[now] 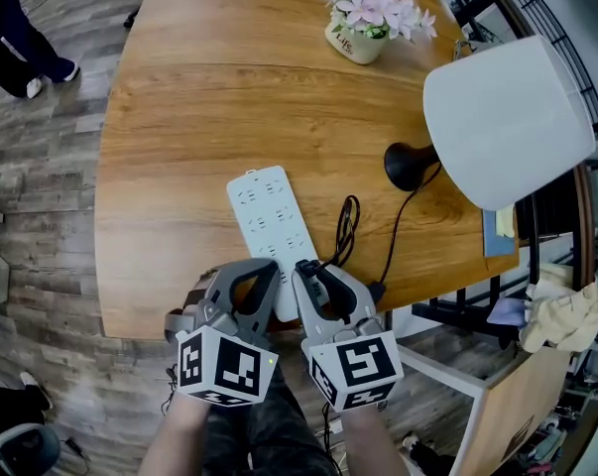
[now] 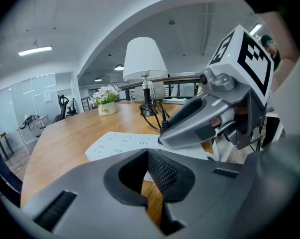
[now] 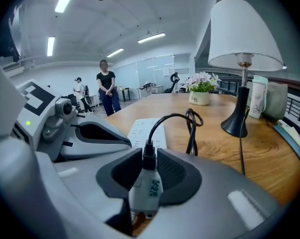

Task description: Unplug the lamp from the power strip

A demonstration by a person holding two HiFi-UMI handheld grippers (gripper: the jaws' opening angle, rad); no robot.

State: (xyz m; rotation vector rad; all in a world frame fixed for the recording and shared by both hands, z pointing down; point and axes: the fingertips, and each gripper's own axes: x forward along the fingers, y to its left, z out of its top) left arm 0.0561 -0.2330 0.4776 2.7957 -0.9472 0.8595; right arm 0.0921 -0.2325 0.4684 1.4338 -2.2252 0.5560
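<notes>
A white power strip (image 1: 269, 216) lies on the round wooden table (image 1: 179, 117), its near end between my two grippers. The lamp, with a white shade (image 1: 507, 117) and a black base (image 1: 408, 165), stands at the right. Its black cord (image 1: 346, 228) loops back towards me. In the right gripper view the lamp's white plug (image 3: 149, 185) stands between the jaws of my right gripper (image 3: 149, 171), and both pads lie against its sides. My left gripper (image 1: 264, 266) is beside the strip's near end, jaws shut with nothing in them (image 2: 149, 176). Whether the plug still sits in the strip is hidden.
A pot of pink flowers (image 1: 363, 28) stands at the table's far side. The table's near edge runs just under my grippers. A person (image 3: 106, 91) stands on the floor beyond the table. A shelf with cloths (image 1: 561, 310) sits right of the table.
</notes>
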